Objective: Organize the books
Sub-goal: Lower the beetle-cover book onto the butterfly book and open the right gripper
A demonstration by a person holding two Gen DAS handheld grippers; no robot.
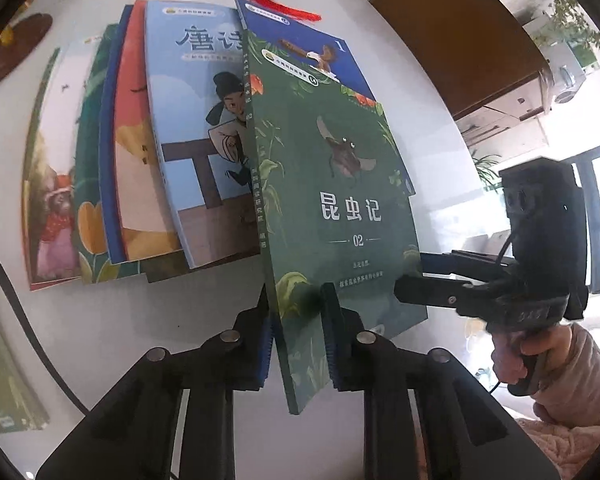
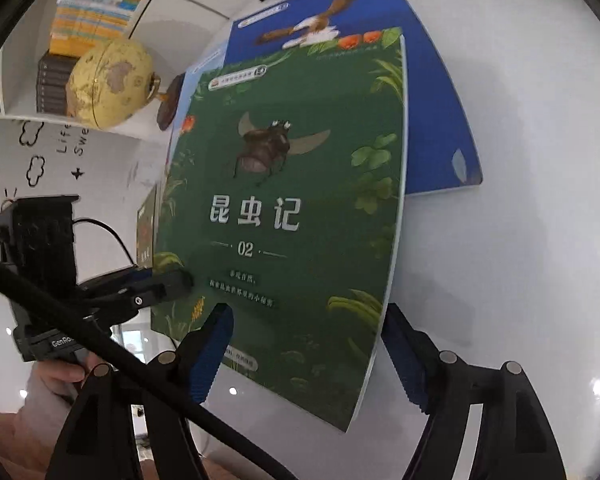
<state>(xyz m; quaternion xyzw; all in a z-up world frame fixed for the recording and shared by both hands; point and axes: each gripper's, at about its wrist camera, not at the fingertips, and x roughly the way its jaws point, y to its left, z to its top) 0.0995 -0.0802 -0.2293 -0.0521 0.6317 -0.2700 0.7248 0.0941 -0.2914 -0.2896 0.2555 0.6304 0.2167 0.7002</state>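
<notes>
At centre frame above a white table (image 1: 100, 320), the left gripper (image 1: 296, 344) pinches the lower spine edge of a green insect book (image 1: 332, 208); the right gripper (image 2: 308, 352) stands wide, gripping nothing. The thin, light paperback looks floppy, best held near its spine.

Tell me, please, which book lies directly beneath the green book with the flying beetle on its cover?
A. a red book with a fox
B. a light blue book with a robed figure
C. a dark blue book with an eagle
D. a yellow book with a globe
C: the dark blue book with an eagle shows from under the green beetle book, which overlaps its near part.
</notes>
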